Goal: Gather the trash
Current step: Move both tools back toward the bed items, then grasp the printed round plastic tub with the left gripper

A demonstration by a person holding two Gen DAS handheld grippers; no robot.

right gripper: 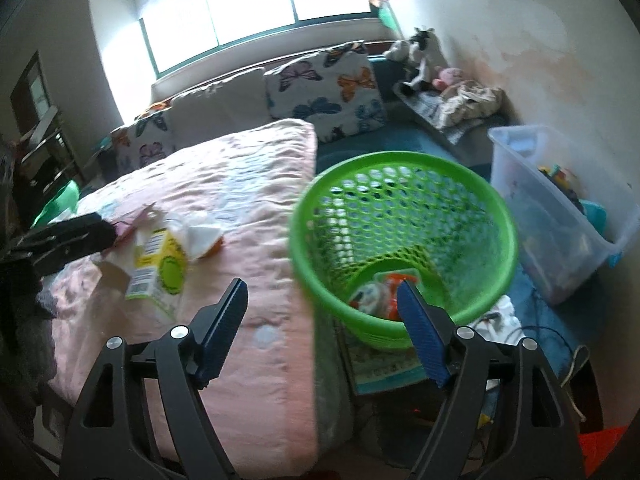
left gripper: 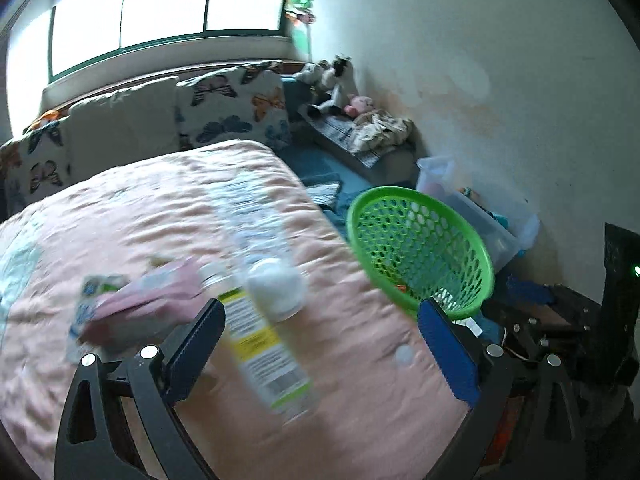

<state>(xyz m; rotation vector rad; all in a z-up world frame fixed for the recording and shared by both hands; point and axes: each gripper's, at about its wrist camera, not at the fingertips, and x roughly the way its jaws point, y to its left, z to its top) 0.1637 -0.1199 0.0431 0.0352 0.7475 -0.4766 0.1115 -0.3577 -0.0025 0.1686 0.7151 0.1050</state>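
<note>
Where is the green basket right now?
The green basket stands on the floor against the bed's right edge in the right wrist view, with the clear storage bin to its right.

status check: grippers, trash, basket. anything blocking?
Left gripper open, empty. Right gripper open, empty. Carton and tissue on the pink bedspread; green basket beside the bed already holds some trash. Path looks clear.

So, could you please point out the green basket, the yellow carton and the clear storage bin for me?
green basket [right gripper: 404, 160]: right wrist view, far rim.
yellow carton [right gripper: 160, 264]: right wrist view, its yellow face, lying on the bed.
clear storage bin [right gripper: 560, 216]: right wrist view, its near side wall.
</note>
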